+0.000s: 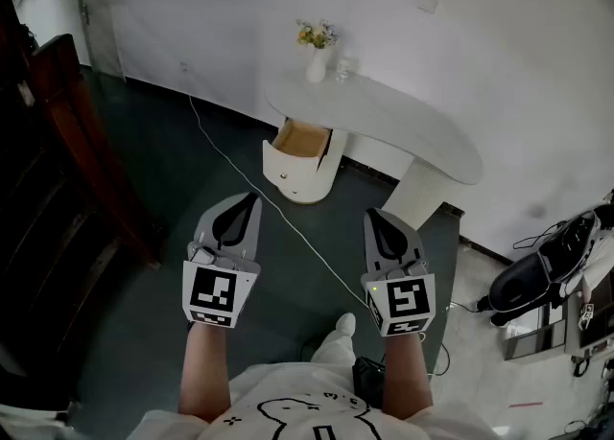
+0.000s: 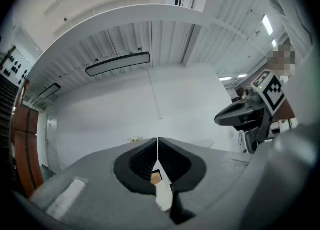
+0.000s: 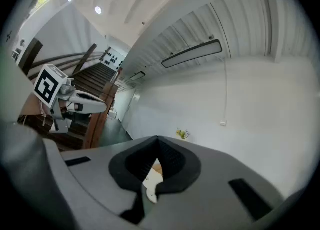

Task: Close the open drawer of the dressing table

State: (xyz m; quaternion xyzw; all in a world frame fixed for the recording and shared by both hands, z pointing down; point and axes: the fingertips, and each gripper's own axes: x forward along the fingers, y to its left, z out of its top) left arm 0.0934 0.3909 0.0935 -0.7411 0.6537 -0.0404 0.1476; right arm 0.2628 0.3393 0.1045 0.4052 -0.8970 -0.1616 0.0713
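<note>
The person stands on the dark floor (image 1: 173,150), well apart from the white dressing table (image 1: 403,117), and the open drawer (image 1: 299,139) lies at about 12 o'clock ahead. It juts out of the rounded pedestal (image 1: 299,177) with its pale wooden inside showing. Both grippers are held level and aimed at it, as if lining up an approach. The left gripper (image 1: 252,200) has its fingers pressed together with nothing between them, and so does the right gripper (image 1: 374,218). Closed tips suit a plain push on the drawer front, I judge. A flower vase (image 1: 317,64) sits at the worktop's 11 o'clock end. A white cable (image 1: 288,225) crosses the floor between person and drawer, which is worth stepping over.
</note>
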